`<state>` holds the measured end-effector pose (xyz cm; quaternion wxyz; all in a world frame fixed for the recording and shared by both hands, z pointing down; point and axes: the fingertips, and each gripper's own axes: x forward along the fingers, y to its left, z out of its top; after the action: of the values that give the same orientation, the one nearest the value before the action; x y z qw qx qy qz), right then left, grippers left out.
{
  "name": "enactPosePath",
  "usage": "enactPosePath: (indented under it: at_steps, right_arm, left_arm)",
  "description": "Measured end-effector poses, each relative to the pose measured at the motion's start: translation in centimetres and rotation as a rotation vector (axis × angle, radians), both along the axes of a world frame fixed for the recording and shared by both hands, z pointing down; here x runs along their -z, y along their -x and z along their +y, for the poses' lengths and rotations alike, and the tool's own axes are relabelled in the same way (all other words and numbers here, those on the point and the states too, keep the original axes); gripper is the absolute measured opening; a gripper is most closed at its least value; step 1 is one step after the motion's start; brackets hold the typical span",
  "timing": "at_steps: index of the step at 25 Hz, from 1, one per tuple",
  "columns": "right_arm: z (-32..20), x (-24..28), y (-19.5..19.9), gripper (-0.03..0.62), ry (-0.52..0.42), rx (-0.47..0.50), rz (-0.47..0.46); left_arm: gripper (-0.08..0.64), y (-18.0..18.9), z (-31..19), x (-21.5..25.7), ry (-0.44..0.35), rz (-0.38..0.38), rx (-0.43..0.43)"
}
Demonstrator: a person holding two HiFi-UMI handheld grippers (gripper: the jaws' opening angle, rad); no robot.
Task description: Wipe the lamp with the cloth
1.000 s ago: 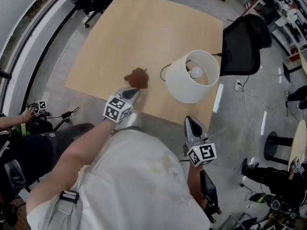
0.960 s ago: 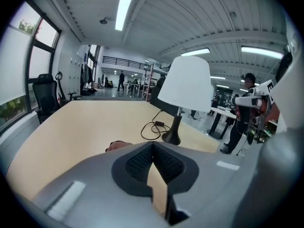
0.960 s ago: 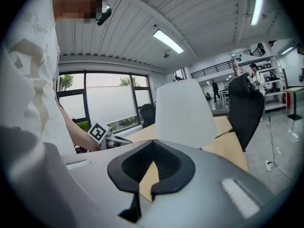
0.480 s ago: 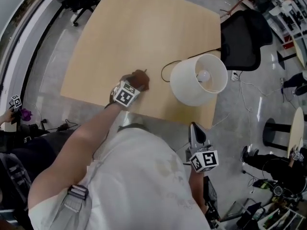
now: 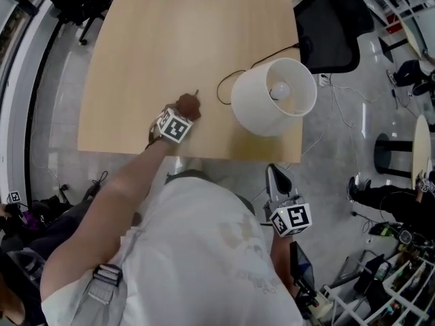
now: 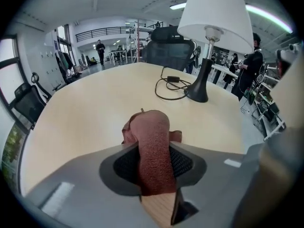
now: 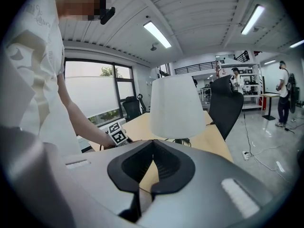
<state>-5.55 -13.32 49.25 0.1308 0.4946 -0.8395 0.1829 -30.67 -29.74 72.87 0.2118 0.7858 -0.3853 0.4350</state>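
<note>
No writing is legible anywhere (the marker cube (image 5: pixel 175 125) bears only patterns).

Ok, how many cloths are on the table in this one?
1: a brown cloth near the table's edge closest to the person, left of the lamp. The lamp hides some of the table, so another could lie there.

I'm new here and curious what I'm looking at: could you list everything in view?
Table: one, light wood, middle of the head view.
Lamp: one, white, on the table near its right edge.
Cord: one, black, looped on the table beside the lamp.
Cloth: one, reddish brown, on the table left of the lamp.
Office chair: one, black, on the floor beyond the lamp.
Left gripper: one, grey, jaws just opened, the cloth between them.
Right gripper: one, grey, shut and empty, off the table's near edge.
</note>
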Motion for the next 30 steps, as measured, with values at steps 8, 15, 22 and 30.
enactPosePath:
  at_steps: [8, 15, 22, 30]
  right_arm:
    - [0.0, 0.1, -3.2, 0.012, -0.004, -0.010, 0.009]
    - [-1.3, 1.1, -0.6, 0.012, -0.052, -0.010, 0.020]
    - [-2.1, 3.7, -0.3, 0.012, -0.104, -0.023, 0.040]
    - [-0.8, 4.2, 0.2, 0.012, -0.118, -0.057, 0.033]
  left_arm:
    - [0.124, -4.9, 0.9, 9.7, -0.163, 0.309, 0.022]
    - [0.123, -5.6, 2.1, 22.4, -0.393, 0.629, -0.047]
    - [0.115, -7.7, 3.2, 32.4, -0.532, 0.752, -0.197]
    - [0.117, -13.7, 1.2, 35.6, -0.608, 0.742, -0.297]
